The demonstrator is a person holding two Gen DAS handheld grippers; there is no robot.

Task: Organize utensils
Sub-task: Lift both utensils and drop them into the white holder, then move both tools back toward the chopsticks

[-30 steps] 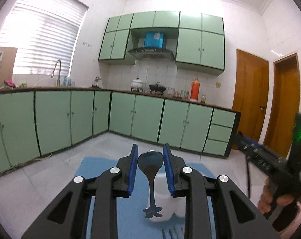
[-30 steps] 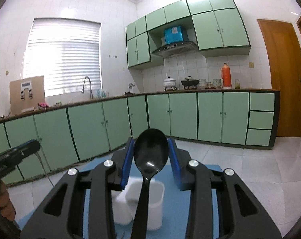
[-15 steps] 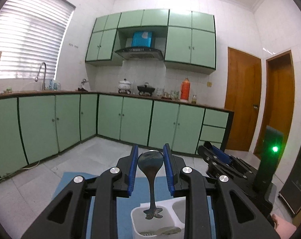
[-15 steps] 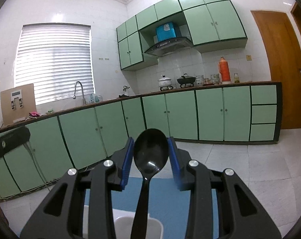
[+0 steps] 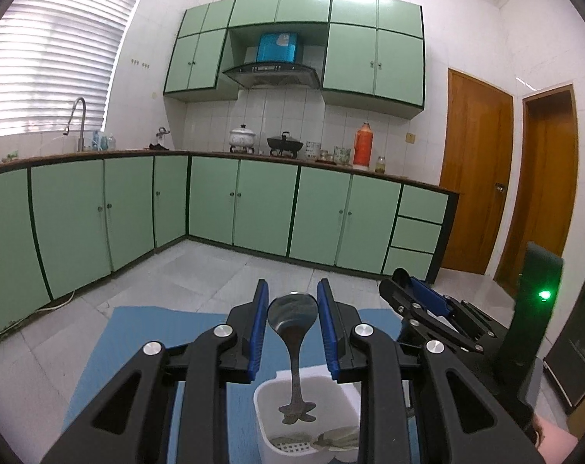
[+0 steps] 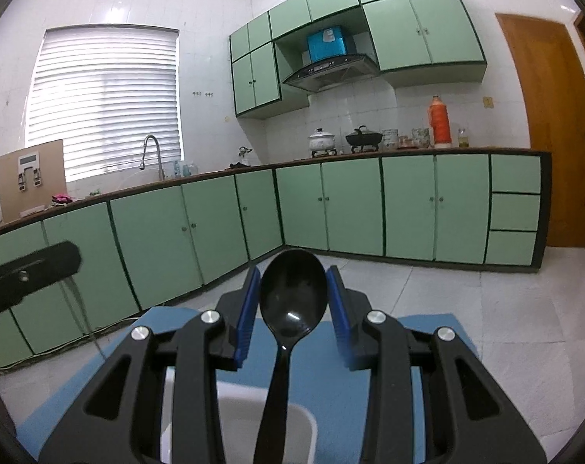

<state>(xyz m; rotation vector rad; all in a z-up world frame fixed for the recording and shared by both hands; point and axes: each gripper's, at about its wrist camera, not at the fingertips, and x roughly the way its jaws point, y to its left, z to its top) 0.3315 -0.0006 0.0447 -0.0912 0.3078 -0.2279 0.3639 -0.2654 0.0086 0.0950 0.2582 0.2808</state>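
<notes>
My left gripper is shut on a metal spoon, bowl up between the blue pads, handle hanging into a white utensil holder on a blue mat. Other utensils lie at the bottom of that compartment. My right gripper is shut on a black plastic spoon, bowl up, its handle running down over the white holder. The right gripper also shows in the left wrist view, to the right of the holder. Part of the left gripper shows at the left edge of the right wrist view.
Green kitchen cabinets run along the back and left walls. A countertop carries pots and an orange thermos. Wooden doors stand at the right. The tiled floor lies beyond the mat.
Both grippers tilted and shifted so the white holder now sits right under them. The metal spoon's handle now hangs inside a compartment. The right gripper has come closer beside the left.
</notes>
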